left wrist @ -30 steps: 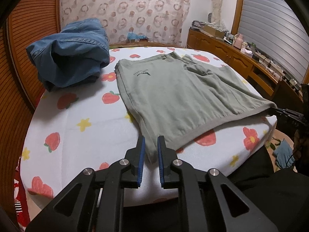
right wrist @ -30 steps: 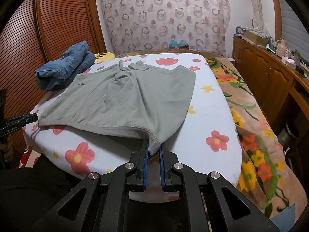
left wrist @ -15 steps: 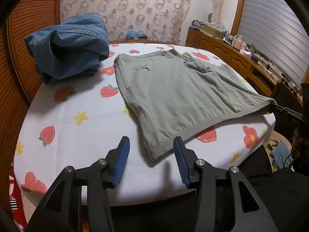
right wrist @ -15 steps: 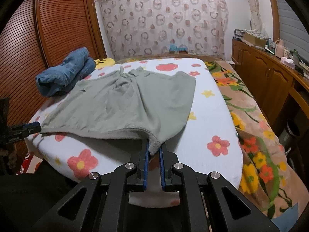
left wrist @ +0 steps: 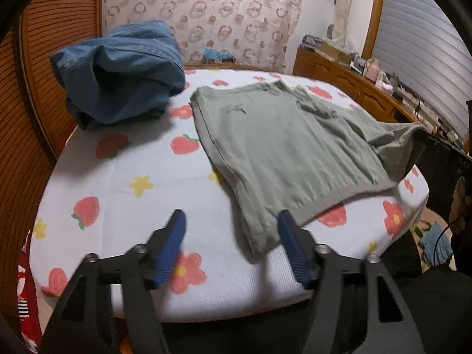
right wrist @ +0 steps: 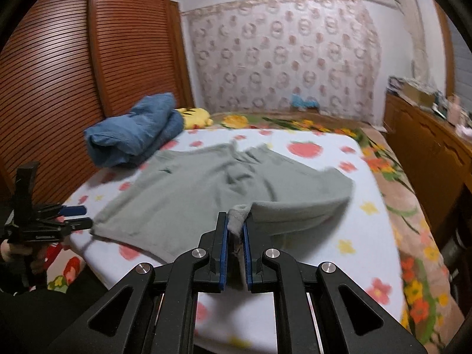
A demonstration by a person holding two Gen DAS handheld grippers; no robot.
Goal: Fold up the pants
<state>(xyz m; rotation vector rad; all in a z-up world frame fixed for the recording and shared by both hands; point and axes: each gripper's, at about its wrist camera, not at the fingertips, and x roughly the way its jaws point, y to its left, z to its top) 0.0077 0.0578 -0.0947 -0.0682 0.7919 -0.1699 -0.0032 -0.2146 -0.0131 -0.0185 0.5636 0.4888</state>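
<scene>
Soft, limp grey-green knit pants [left wrist: 283,150] sag across the bed's near edge [left wrist: 224,303], best taken by the ribbed hem: right gripper [right wrist: 235,250] pinches one corner, left gripper [left wrist: 228,250], just opened wide, empty beside the other.

Black angular left gripper [left wrist: 230,237], blue ribbed pads, silver screws; right gripper [right wrist: 235,233] matches; dark sleeve [right wrist: 17,289] behind.
</scene>
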